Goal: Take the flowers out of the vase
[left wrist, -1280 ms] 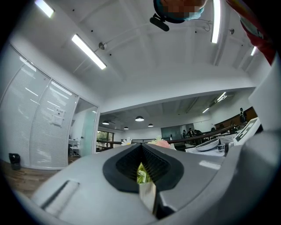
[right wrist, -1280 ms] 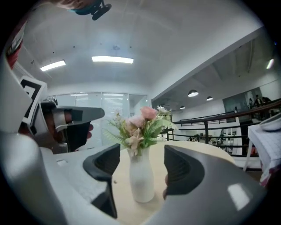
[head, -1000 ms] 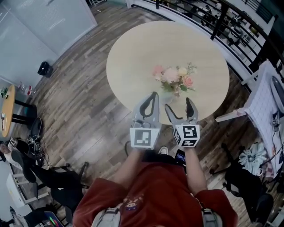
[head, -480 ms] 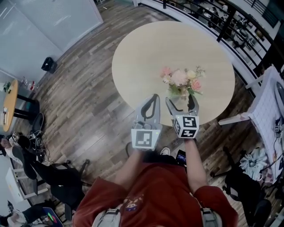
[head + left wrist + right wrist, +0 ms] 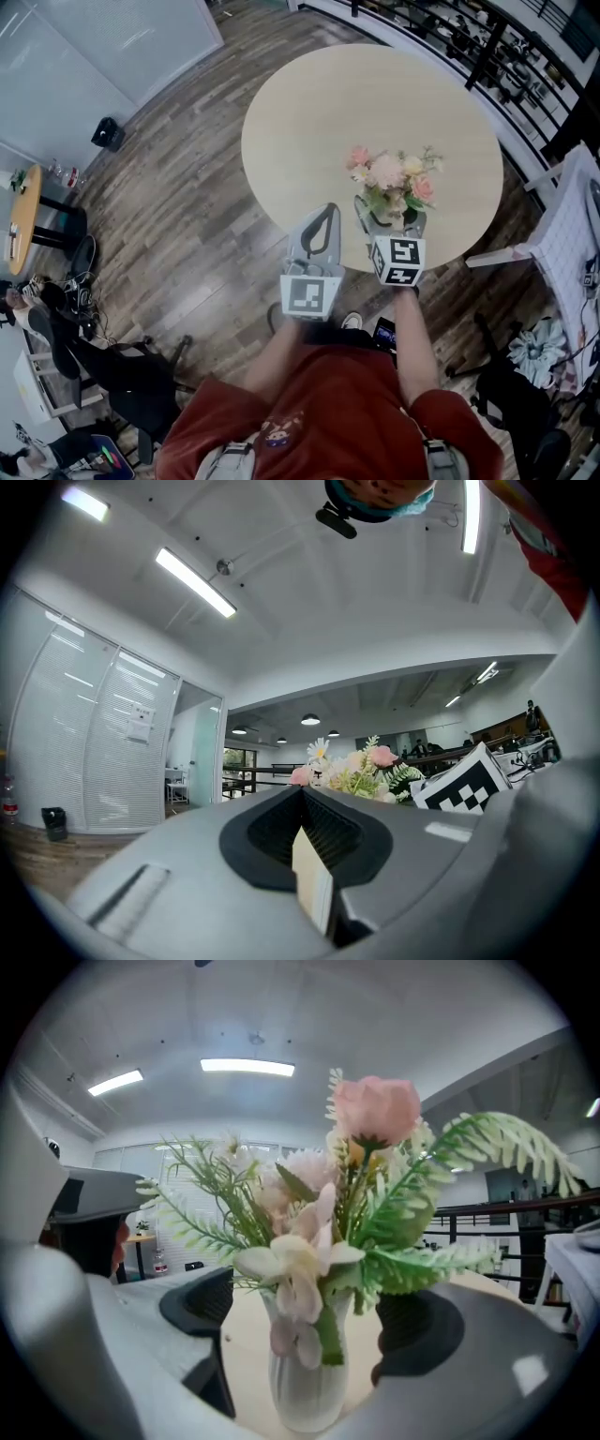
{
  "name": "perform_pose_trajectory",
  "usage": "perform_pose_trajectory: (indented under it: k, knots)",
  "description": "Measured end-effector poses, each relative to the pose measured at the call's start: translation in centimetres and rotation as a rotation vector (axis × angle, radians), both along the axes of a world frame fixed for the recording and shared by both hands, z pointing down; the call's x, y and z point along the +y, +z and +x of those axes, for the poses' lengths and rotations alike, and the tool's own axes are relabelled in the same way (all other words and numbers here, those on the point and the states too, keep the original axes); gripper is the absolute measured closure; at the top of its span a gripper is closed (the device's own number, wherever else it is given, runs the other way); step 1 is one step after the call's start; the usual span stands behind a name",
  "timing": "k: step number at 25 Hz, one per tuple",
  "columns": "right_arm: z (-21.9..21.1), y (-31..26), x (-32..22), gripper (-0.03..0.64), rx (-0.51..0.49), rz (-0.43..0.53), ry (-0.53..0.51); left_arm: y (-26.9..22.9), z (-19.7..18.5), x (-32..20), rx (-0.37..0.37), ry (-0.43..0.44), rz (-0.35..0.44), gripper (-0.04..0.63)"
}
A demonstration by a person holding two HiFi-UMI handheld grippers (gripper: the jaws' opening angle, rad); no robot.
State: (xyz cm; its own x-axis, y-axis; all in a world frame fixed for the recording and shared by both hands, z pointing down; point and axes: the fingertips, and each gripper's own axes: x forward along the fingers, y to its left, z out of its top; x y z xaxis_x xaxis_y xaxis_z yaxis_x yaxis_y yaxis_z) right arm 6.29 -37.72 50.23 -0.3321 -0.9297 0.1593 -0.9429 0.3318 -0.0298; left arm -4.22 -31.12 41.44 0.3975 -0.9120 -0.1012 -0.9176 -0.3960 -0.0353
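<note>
Since a second ago the right tool (image 5: 388, 217) has slid forward over the edge of the desk (image 5: 309, 112). The vase (image 5: 302, 1387), which then stood ahead of its tips, now stands between its jaws. Those jaws are spread wide, one on each side of the vase. In the right gripper view a strip of bare desk shows between each pad and the vase, so the tool grips nothing.

The vase is pale and ribbed, and it stands upright on the desk. The flowers (image 5: 370, 1115) are in it and rise above the right tool. A pink rose is topmost, with paler blooms below it. Fern fronds spread out to the right, over the right jaw, and one pale bloom droops over the front of the vase's rim.

The left tool (image 5: 324, 210) sits just left of the right tool, its tips over the desk's edge. Its jaws are together, tip on tip, with nothing between them. In the left gripper view the flowers lie ahead and a little to the right of its tips. The right tool's marker cube (image 5: 466, 787) shows close by on its right.
</note>
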Motion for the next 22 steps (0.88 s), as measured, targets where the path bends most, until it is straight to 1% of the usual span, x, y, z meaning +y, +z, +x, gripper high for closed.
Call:
perform_pose_trajectory:
  k: [7, 11, 13, 19, 22]
  knots:
    - [-0.3, -1.1, -0.4, 0.153, 0.011, 0.042, 0.008, 0.7, 0.1, -0.2, -0.009, 0.012, -0.013, 0.591]
    - [-0.3, -1.6, -0.3, 0.153, -0.055, 0.058, 0.003, 1.4, 0.2, -0.2, -0.016, 0.017, -0.032, 0.591]
    - [-0.4, -2.0, -0.2, 0.156, -0.064, 0.072, 0.007, 1.7, 0.2, -0.1, -0.008, 0.018, -0.043, 0.591]
    - [-0.4, -2.3, 0.1, 0.209, -0.048, 0.094, -0.005, 1.9, 0.7, 0.0, -0.016, 0.03, -0.045, 0.591]
    - [-0.4, -2.5, 0.2, 0.26, -0.039, 0.101, -0.004, 2.0, 0.6, 0.1, -0.014, 0.031, -0.047, 0.591]
